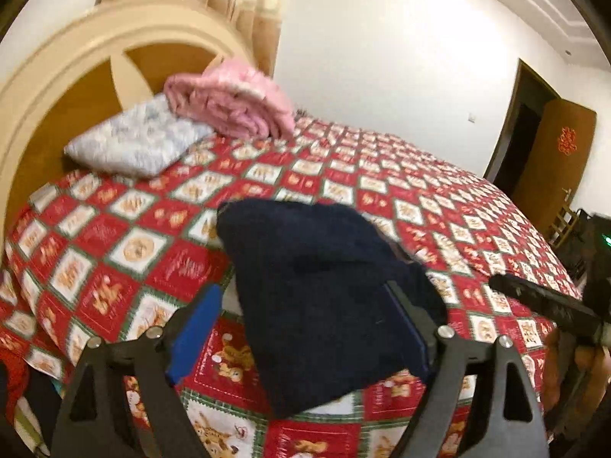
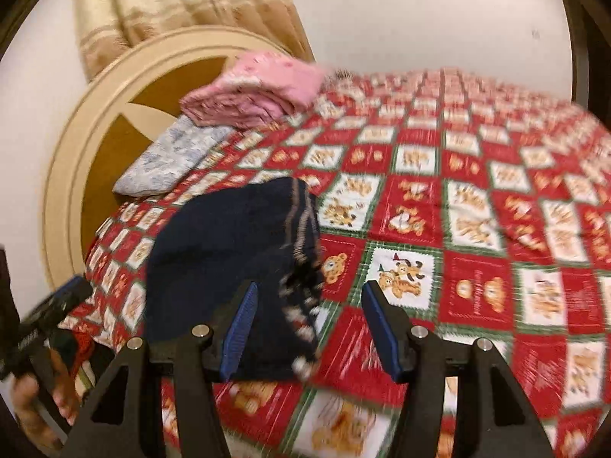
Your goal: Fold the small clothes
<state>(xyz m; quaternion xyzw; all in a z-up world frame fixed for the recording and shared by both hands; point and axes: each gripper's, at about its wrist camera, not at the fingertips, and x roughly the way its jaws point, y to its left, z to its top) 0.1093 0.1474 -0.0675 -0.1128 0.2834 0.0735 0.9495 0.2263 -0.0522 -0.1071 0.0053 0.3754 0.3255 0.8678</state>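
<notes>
Bed (image 2: 477, 206): wide bare quilt toward far edge; navy garment (image 1: 317, 286) lay near headboard-side edge, between left gripper's (image 1: 305, 328) wide jaws, beside right gripper's (image 2: 309, 328) parted, empty jaws.

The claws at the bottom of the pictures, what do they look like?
Each claw is a black frame of angled arms with triangular cut-outs and round silver bolts at the joints. The left claw and the right claw both end in flat blue ribbed pads. Seen from the side, the body is black with small white lettering.
</notes>
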